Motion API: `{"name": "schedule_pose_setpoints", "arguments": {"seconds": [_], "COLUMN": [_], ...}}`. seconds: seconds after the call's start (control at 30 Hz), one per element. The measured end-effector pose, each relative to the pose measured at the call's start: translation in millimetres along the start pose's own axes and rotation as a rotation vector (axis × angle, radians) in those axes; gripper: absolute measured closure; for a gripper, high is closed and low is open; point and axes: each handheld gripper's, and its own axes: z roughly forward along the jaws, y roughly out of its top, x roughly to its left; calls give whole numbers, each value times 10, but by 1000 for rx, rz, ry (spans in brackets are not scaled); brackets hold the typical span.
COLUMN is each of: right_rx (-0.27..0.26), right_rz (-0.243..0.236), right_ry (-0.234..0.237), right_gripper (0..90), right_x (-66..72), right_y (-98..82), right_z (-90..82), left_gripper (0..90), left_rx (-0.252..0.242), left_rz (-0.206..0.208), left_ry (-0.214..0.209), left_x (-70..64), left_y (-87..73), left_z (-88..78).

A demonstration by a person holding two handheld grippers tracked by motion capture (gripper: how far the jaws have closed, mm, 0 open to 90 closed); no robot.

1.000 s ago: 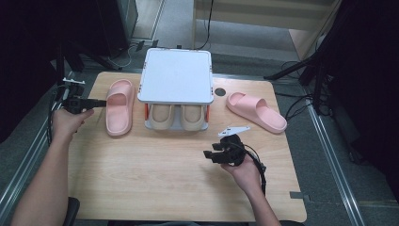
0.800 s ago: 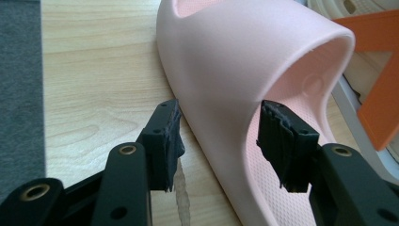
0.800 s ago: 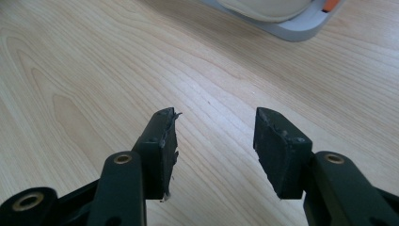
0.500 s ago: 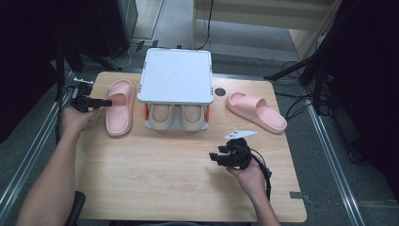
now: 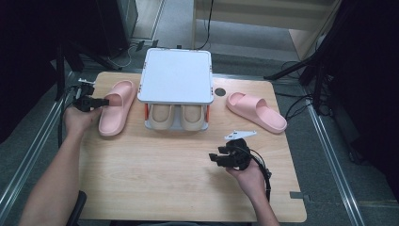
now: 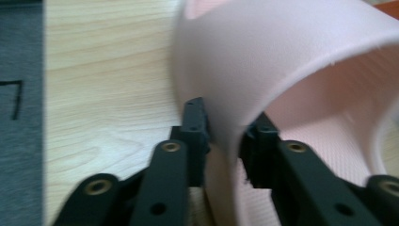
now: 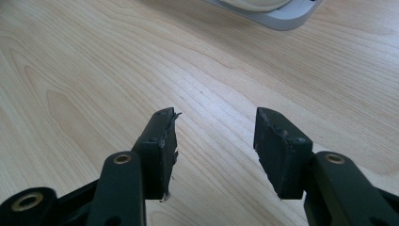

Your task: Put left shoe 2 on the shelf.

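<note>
A pink slipper (image 5: 115, 110) lies on the left of the wooden table (image 5: 155, 179), toe pointing away. My left gripper (image 5: 104, 101) comes in from its left side. In the left gripper view the jaws have just been closing, and the gripper (image 6: 226, 136) pinches the edge of the slipper's strap (image 6: 263, 61) between its pads. The second pink slipper (image 5: 256, 111) lies at the right, at an angle. My right gripper (image 5: 216, 157) hovers over bare wood in the front middle, open, with nothing between its jaws (image 7: 214, 136).
A small rack with a white top (image 5: 176, 75) stands at the back centre, with a beige pair of slippers (image 5: 171, 117) on its lower shelf. A dark round hole (image 5: 219, 92) is in the table beside it. Cables trail off both table sides.
My left gripper has edged right onto the pink slipper's strap, and its jaws have closed on it. The right hand has barely shifted.
</note>
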Motion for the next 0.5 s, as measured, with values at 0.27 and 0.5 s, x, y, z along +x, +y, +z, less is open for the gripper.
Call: {"name": "schedule_pose_setpoints", "arguments": {"seconds": [0.27,0.5], "right_rx": [1,-3], "right_rz": [-6,-10], "right_ry": [8,14], "right_gripper": [500,501], "right_x": [5,17], "right_y": [22,51], "right_z": [27,39], "left_gripper": [837,839], "left_rx": [28,63], "left_rz": [-73,-124], "left_ry": [-68,-33], "left_x": [61,49], "left_y": [5,65], "left_z": [-42,-116]}}
